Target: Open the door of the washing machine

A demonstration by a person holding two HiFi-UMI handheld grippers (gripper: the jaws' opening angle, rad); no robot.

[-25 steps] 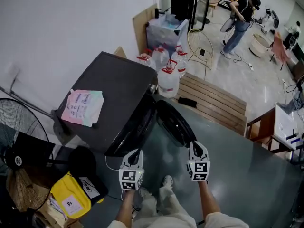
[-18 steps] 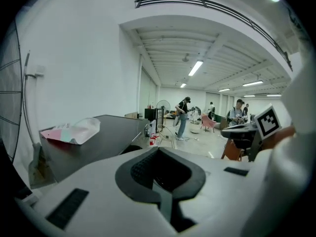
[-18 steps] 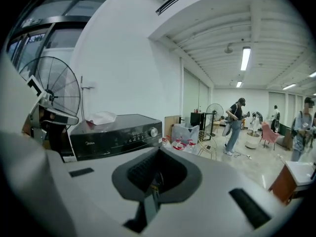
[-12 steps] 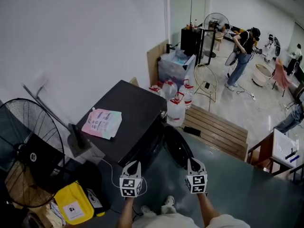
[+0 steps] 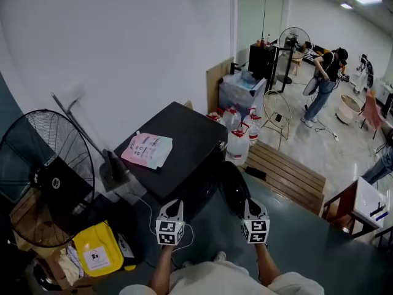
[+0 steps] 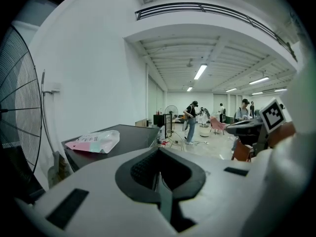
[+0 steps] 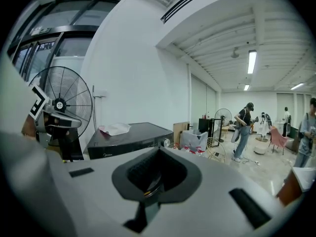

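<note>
The black washing machine point(image 5: 184, 141) stands against the white wall, and its round dark door point(image 5: 232, 188) hangs swung open at the front. A pink and green pouch point(image 5: 147, 150) lies on its lid. Both grippers are held in the air in front of the machine and touch nothing. My left gripper point(image 5: 174, 204) is shut and empty, level with the machine's front corner. My right gripper point(image 5: 250, 203) is shut and empty, just below the open door. The machine's lid point(image 6: 126, 134) and its front panel point(image 7: 129, 147) show beyond the jaws in the gripper views.
A large standing fan point(image 5: 46, 165) and a yellow bag point(image 5: 95, 254) are at the left. Water bottles point(image 5: 238, 144) and a wooden pallet point(image 5: 285, 174) lie behind the machine. A dustpan point(image 5: 113, 171) leans on the wall. A person point(image 5: 325, 82) works far back.
Both grippers have risen and drawn back from the machine, and the view has lifted with them. The door stays open. Both jaws stay shut.
</note>
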